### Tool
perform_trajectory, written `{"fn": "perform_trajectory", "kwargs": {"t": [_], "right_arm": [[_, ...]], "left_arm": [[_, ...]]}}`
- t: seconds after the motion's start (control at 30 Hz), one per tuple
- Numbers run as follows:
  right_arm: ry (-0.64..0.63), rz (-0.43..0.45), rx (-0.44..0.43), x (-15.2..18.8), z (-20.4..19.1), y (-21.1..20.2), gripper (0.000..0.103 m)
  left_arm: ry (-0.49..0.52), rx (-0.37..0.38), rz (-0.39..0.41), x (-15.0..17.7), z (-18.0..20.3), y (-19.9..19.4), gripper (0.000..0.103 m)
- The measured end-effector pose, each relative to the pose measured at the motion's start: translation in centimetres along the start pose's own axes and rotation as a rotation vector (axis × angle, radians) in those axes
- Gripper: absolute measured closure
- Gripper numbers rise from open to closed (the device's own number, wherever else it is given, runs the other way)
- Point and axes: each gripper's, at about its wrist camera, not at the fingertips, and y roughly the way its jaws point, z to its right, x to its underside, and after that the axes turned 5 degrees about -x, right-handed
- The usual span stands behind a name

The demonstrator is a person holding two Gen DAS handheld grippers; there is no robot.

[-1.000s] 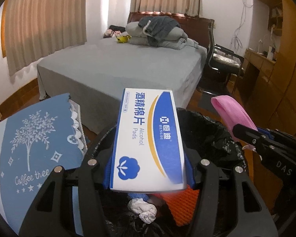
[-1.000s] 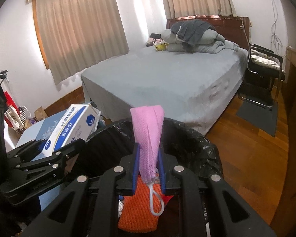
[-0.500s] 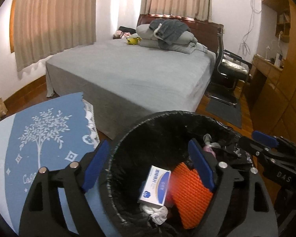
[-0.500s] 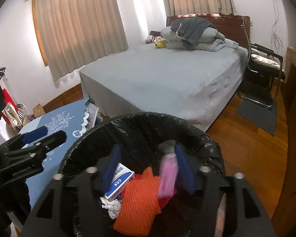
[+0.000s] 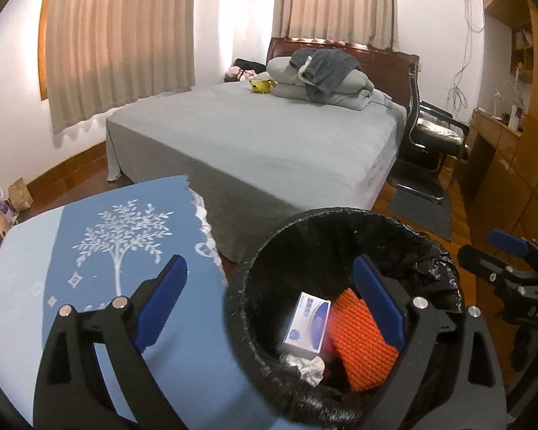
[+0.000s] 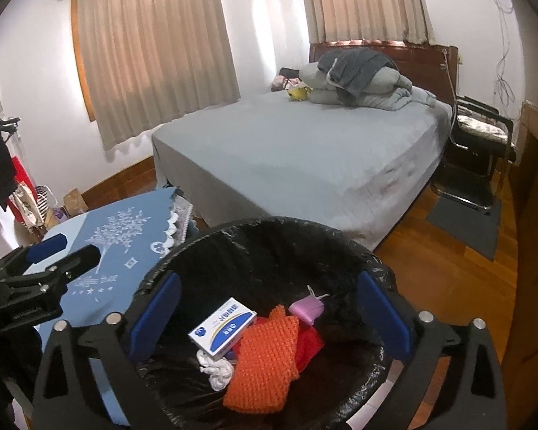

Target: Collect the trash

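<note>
grey bedding covers the bed, the biggest thing in the room, well beyond the work. nearer, a blue tablecloth with a white tree print lies just beside the bin. black liner wraps the trash bin, which sits right under both tools.

inside it the trash rests in a loose heap: an orange knitted cloth, a white and blue alcohol pad box lying tilted against the cloth's left edge, a pink mask toward the far side, and a small crumpled white tissue at the near left.

the left gripper hangs with its fingers spread wide, one over the tablecloth and one over the bin, holding nothing. the right gripper is likewise spread, straddling the bin's mouth, empty.

judging by looks, everything in there is light. the box is probably thin card, stiff enough to take across its long flat faces but easy to crush. the cloth and mask are soft and would bunch, so a pinch at an edge or fold seems best. the tissue would likely squash to nothing.
</note>
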Motion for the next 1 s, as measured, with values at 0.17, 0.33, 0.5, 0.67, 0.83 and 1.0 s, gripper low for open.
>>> {"fn": "perform_trajectory", "kwargs": {"t": [0.17, 0.33, 0.5, 0.67, 0.83, 1.0], "right_arm": [[-0.007, 0.019, -0.026, -0.5, -1.5, -1.8, 0.006], [-0.031, 0.048, -0.053, -1.1, -3.3, -4.0, 0.006], [-0.054, 0.074, -0.083, -1.6, -5.1, -6.1, 0.006], [-0.077, 0.086, -0.101, -1.6, -6.5, -7.4, 0.006], [-0.098, 0.100, -0.115, -1.6, -7.6, -8.6, 0.006], [-0.116, 0.115, -0.124, -1.5, -8.4, -9.3, 0.006]], "left_arm": [[-0.020, -0.016, 0.017, 0.4, -1.1, -2.7, 0.010], [-0.032, -0.031, 0.045, 0.4, -1.6, -5.6, 0.008], [-0.040, -0.048, 0.063, 0.4, -2.3, -8.1, 0.007], [-0.032, -0.054, 0.070, 0.5, -2.7, -9.9, 0.005], [-0.035, -0.062, 0.095, 0.8, -3.0, -11.6, 0.005], [-0.053, -0.066, 0.124, 0.7, -3.4, -13.3, 0.005]]}}
